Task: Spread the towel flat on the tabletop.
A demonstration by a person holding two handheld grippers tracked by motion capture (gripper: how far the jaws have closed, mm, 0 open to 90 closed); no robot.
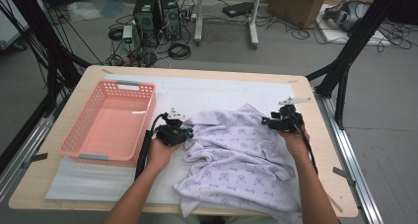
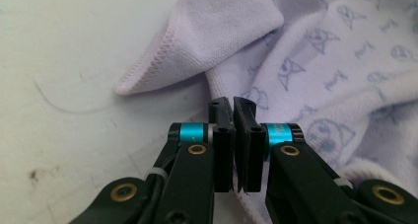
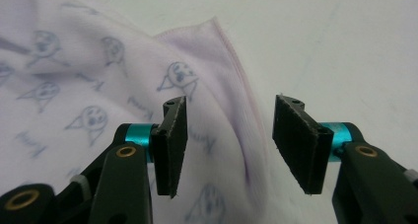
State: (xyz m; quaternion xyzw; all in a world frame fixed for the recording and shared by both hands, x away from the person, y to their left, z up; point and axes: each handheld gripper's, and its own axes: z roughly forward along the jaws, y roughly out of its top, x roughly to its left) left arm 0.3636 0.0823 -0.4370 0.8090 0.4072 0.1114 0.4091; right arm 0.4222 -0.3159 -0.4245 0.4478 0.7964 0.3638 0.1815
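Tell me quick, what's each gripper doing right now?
Left gripper: shut on the lilac towel.
Right gripper: open over the towel's edge, holding nothing.

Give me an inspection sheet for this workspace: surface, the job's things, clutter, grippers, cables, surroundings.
Surface: wooden table with a white mat over most of it.
Job's things: lilac printed towel, crumpled, its near end hanging off the table's front edge.
Clutter: empty pink basket on the left.
Grippers: left gripper shut on a fold of the towel; right gripper open over the towel's edge, not pressing it.
Cables: one black cable trails from the left gripper.
Surroundings: computer towers, loose floor wires, cardboard box.
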